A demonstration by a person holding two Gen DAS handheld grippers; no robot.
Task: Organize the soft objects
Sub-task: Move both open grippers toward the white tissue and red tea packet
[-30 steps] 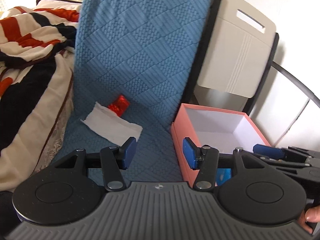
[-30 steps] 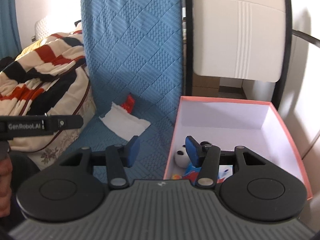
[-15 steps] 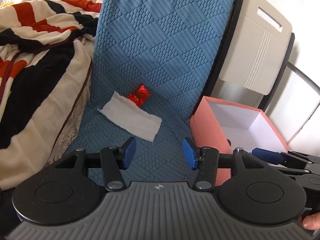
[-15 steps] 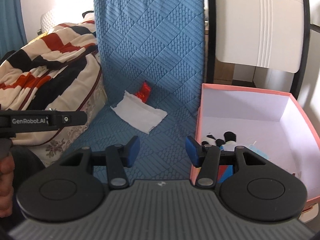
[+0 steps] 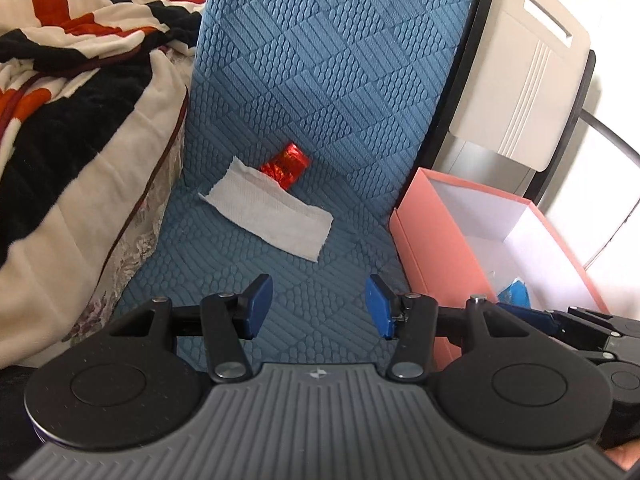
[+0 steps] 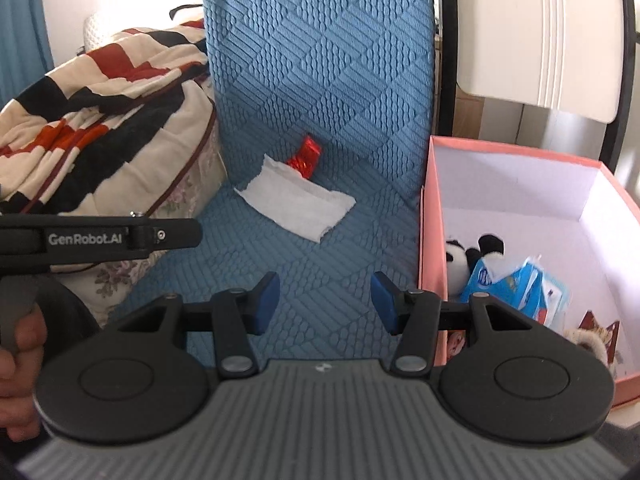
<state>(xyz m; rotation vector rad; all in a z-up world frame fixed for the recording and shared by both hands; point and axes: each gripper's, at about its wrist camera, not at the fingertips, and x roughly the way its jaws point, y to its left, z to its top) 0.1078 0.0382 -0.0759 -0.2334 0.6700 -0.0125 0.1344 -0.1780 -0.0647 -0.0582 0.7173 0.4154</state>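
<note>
Both the left gripper [image 5: 320,304] and right gripper [image 6: 324,300] hover spread wide, holding nothing. The flat white paper tissue [image 5: 268,210] lies on the blue quilted seat [image 5: 248,280] at twelve o'clock, its far edge overlapping the crinkled red foil wrapper [image 5: 286,164]. Best pinch a raised tissue edge, then carry it to the pink cardboard box [image 6: 430,216] at three o'clock.

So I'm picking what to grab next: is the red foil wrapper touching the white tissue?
Touching. In the left wrist view the red foil wrapper has its lower end against, partly behind, the white tissue, with no blue cover between.

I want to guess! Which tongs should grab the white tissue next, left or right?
Probably left. The left tongs are open and aimed at the white tissue; the right tongs are open too, but nearer the pink box.
</note>
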